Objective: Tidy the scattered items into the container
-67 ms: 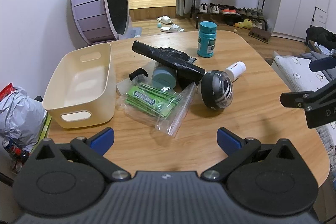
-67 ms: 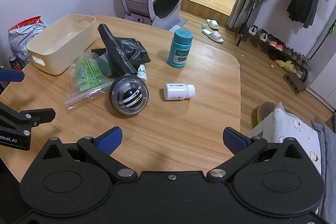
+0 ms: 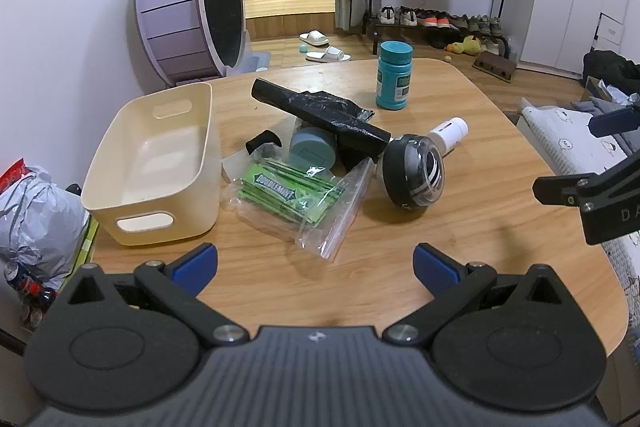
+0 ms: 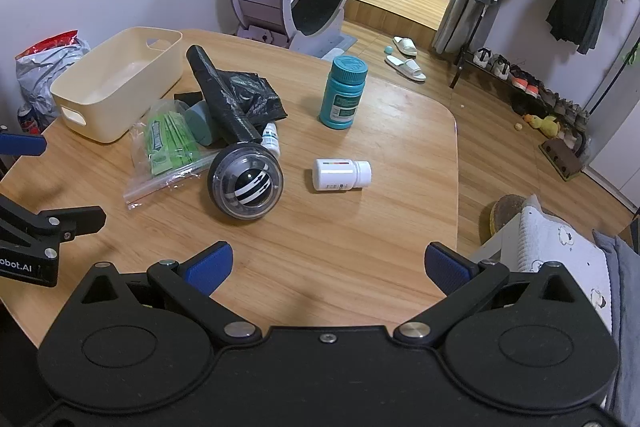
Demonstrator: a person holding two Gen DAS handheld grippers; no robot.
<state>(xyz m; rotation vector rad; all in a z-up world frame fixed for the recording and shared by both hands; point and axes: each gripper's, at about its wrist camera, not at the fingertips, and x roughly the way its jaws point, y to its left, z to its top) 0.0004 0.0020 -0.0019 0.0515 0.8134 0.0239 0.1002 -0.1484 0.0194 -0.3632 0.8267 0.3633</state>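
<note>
A cream bin [image 3: 152, 163] [image 4: 116, 87] stands empty at the table's left. Beside it lie a clear bag of green gum packs [image 3: 296, 193] [image 4: 168, 143], a black bag roll [image 3: 320, 115] [image 4: 224, 95], a grey-blue round tin [image 3: 312, 147], a black gyro ball [image 3: 414, 175] [image 4: 246, 185], a white pill bottle [image 3: 450, 133] [image 4: 342, 174], a small dropper bottle [image 4: 272, 141] and an upright teal bottle [image 3: 394, 75] [image 4: 343, 93]. My left gripper [image 3: 316, 267] is open and empty near the front edge. My right gripper [image 4: 328, 267] is open and empty, to the right.
The wooden table [image 3: 460, 247] has rounded corners. A purple wheel [image 3: 192, 11] stands behind it by the wall. A grey plastic bag [image 3: 36, 211] sits on the floor at left. A shoe rack [image 3: 440, 23] and bedding [image 4: 560, 247] lie to the right.
</note>
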